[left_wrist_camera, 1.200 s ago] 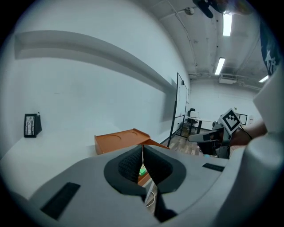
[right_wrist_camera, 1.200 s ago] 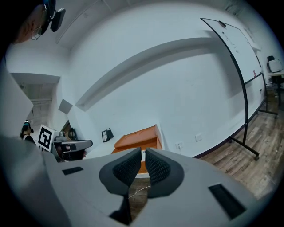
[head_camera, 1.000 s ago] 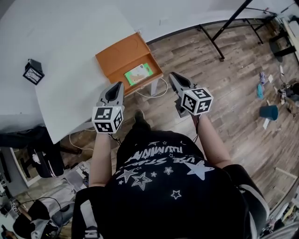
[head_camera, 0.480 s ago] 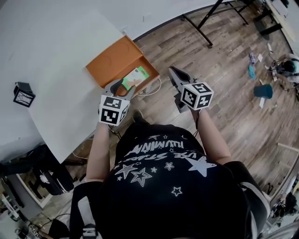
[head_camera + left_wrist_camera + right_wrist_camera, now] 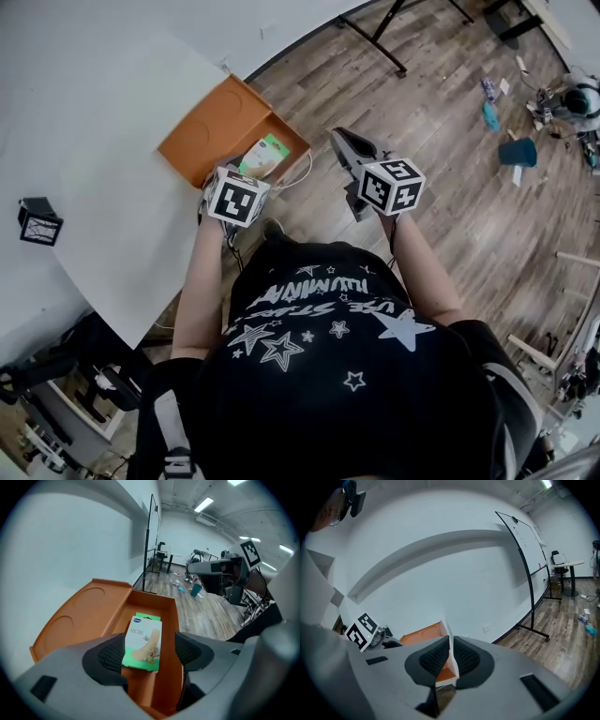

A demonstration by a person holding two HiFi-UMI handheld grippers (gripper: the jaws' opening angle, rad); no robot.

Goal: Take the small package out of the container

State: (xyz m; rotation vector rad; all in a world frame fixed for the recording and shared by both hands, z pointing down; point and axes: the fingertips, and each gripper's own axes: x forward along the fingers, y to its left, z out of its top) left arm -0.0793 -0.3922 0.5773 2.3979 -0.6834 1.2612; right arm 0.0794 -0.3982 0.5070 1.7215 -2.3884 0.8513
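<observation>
Left gripper: your jaws have just been opening and stand wide apart. The small package shows in the gap, untouched.
Right gripper: jaws together, nothing in them.
Package: lies flat in the deeper half of the orange container.
Handling: probably light, thin card that crushes easily.
Hold: pinch gently across its long edges.

A bare lab-like workroom: a whiteboard on a stand, desk chair, ceiling strip lights, plank floor.
</observation>
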